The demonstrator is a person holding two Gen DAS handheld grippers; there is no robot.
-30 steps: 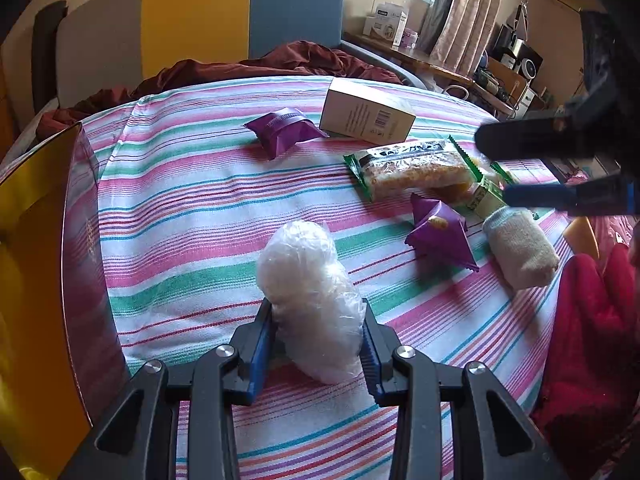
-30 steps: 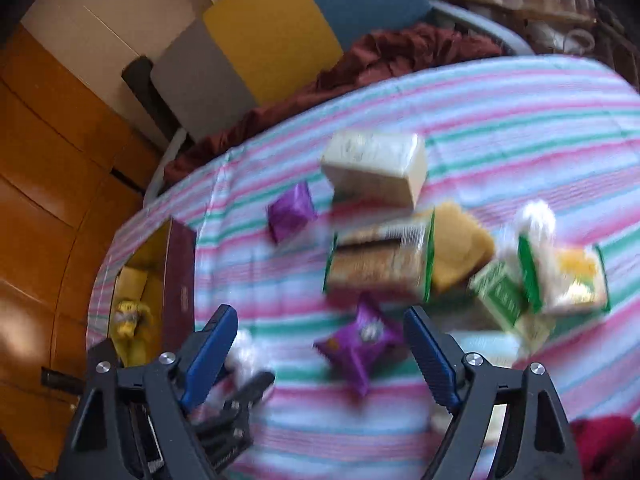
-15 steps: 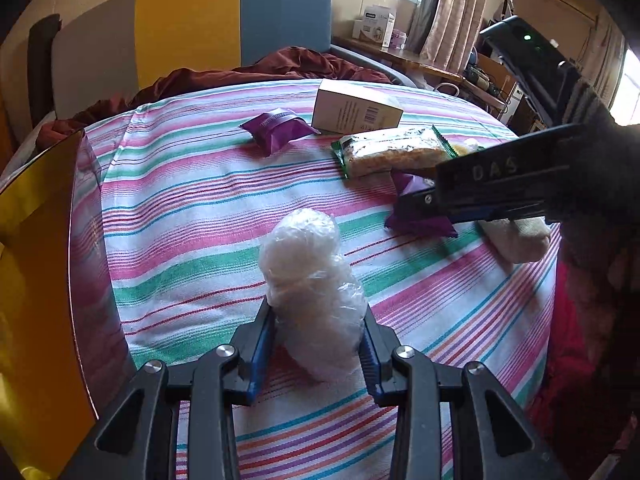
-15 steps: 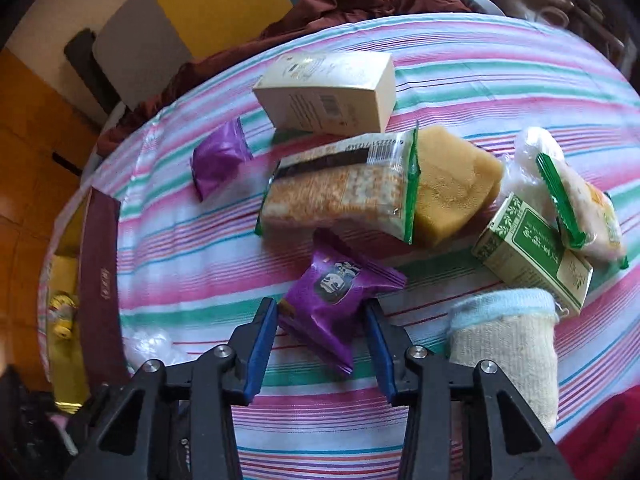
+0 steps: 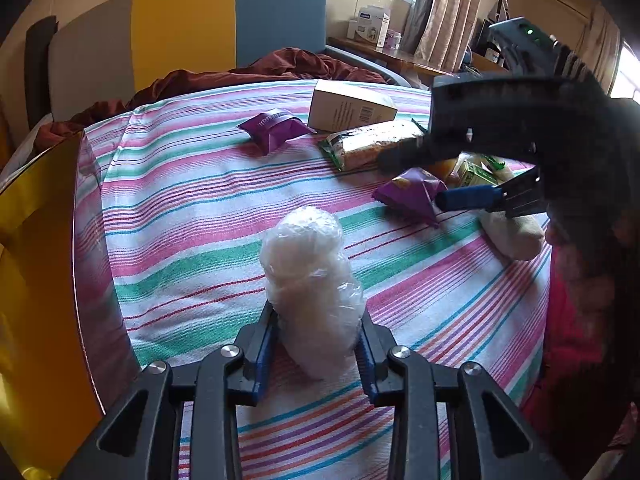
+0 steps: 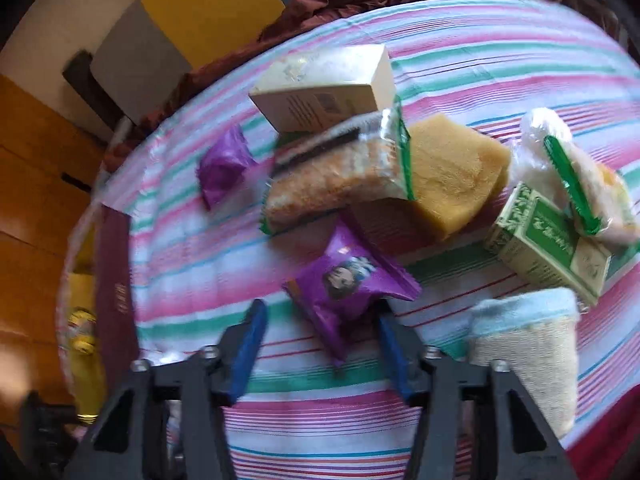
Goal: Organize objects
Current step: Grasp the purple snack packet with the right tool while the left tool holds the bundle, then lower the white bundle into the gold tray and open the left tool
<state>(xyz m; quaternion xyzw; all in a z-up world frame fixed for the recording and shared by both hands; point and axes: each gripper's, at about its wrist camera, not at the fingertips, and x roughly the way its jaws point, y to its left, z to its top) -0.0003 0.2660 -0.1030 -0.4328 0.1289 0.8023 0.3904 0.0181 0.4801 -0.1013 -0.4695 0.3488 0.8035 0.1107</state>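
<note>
Two grippers, two items in play.

1. Left gripper (image 5: 316,316): closed snugly on a clear-plastic bundle (image 5: 310,280) of white stuff, lower centre of its view. It is held just as it was a second ago, over the striped cloth (image 5: 180,208).

2. Right gripper (image 6: 320,316): the mover. A second ago it hung high and spread wide. Now it is low over the cloth, jaws parted either side of the near end of the purple packet (image 6: 348,280), bottom centre of its view. A gap shows between the left finger and the wrapper, so I judge nothing is gripped yet. A squeeze is the next step, and the picture is blurred.

3. Gold-lined box (image 5: 36,280), left edge: the likely destination for both items. The bundle sits nearer to it.

Writing:
- Purple packet: cartoon face printed on the front, text too blurred to read.
- Green carton (image 6: 548,248), right: white characters, unreadable.
- Cream carton (image 6: 324,92), upper centre: barcode and fine print, illegible.
- Maroon box wall (image 6: 116,292), lower left: gold lettering, too small to read.
</note>
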